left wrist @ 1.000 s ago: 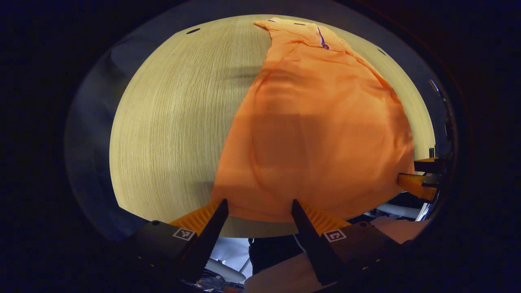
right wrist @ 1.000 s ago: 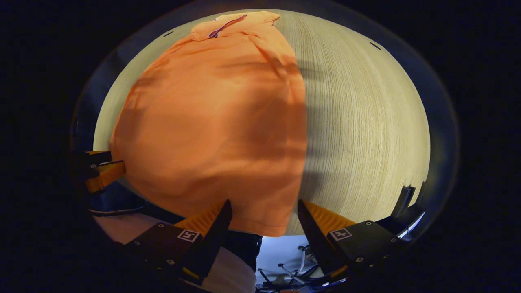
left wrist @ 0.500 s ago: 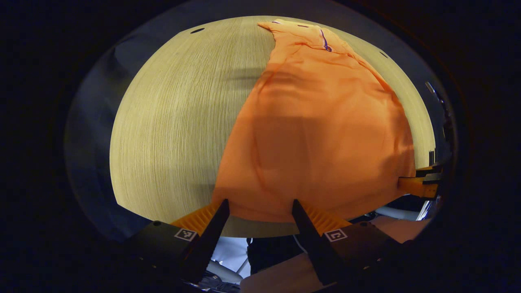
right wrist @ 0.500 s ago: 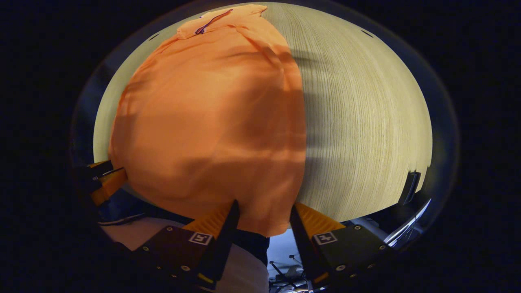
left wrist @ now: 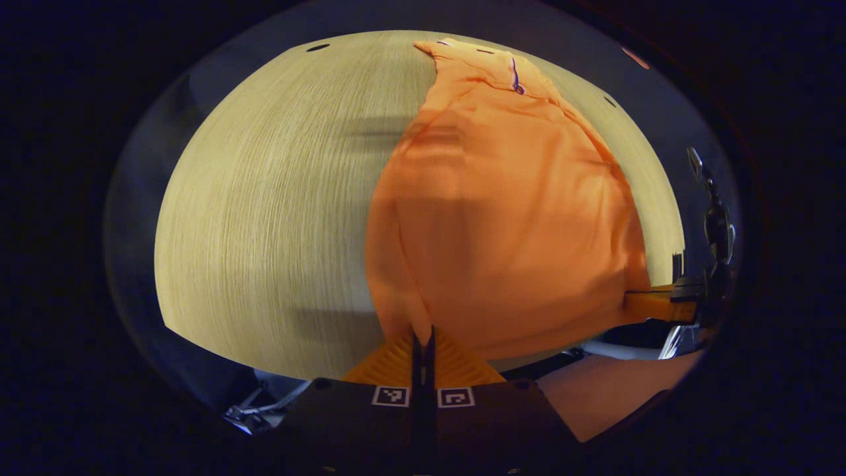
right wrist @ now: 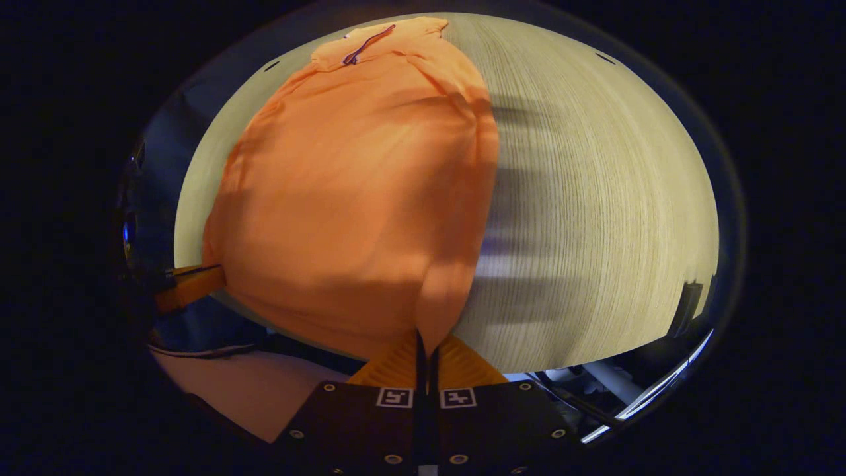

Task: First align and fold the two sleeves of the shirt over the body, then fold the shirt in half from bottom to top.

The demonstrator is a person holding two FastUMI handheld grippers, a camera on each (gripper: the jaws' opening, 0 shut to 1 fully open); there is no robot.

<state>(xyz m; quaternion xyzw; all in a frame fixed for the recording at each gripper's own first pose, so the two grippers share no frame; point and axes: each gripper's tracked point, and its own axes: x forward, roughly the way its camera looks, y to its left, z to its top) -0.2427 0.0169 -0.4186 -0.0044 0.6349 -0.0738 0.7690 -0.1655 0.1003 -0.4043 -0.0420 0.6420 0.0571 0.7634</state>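
On a pale wood-grain worktop (left wrist: 264, 211), an orange shirt (left wrist: 502, 225) lies spread flat with its collar at the far edge and its hem at the near edge. At the hem's two corners, the left tool (left wrist: 423, 340) and the right tool (right wrist: 426, 344) each have their fingers pressed together on a pinch of the fabric. Each tool also appears at the side of the other's view, at the hem's opposite corner.
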